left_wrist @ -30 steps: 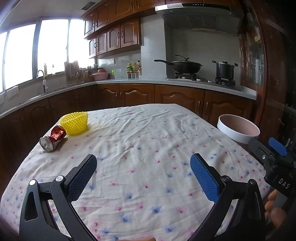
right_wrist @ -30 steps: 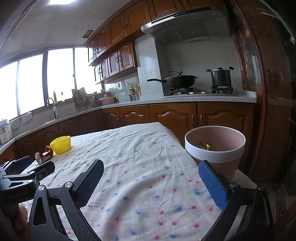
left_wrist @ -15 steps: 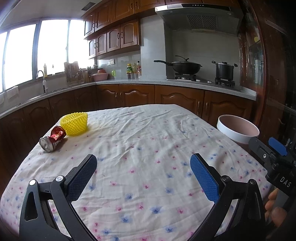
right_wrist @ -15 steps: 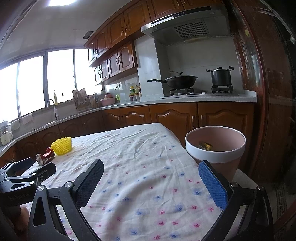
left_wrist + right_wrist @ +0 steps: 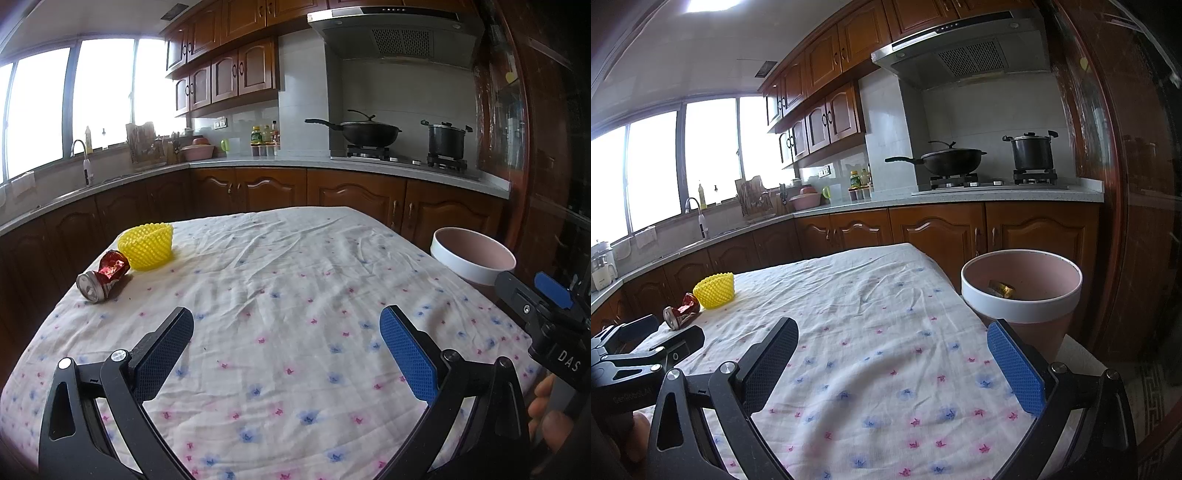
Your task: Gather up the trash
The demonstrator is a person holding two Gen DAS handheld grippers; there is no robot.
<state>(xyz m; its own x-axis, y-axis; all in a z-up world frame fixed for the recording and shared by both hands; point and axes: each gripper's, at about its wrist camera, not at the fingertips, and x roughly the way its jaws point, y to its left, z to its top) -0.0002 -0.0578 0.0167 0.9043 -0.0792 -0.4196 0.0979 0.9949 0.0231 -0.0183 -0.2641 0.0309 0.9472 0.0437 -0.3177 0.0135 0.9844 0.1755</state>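
A crushed red can (image 5: pixel 104 275) (image 5: pixel 680 312) lies on its side at the far left of the flowered tablecloth, touching a yellow foam fruit net (image 5: pixel 147 245) (image 5: pixel 714 290). A pink bin with a white rim (image 5: pixel 472 256) (image 5: pixel 1021 295) stands off the table's right edge, with a gold scrap (image 5: pixel 1001 288) inside. My left gripper (image 5: pixel 286 349) is open over the near middle of the cloth, well short of the can. My right gripper (image 5: pixel 892 363) is open and holds nothing, near the table's right side beside the bin.
The table (image 5: pixel 303 280) is covered by a wrinkled white cloth. Behind it runs a wooden kitchen counter (image 5: pixel 258 166) with a wok (image 5: pixel 369 133) and a pot (image 5: pixel 446 139) on the stove, and a sink tap (image 5: pixel 79 147) at the left.
Both views have shifted only slightly; the left gripper has crept a little towards the can. Neither gripper has changed its opening.
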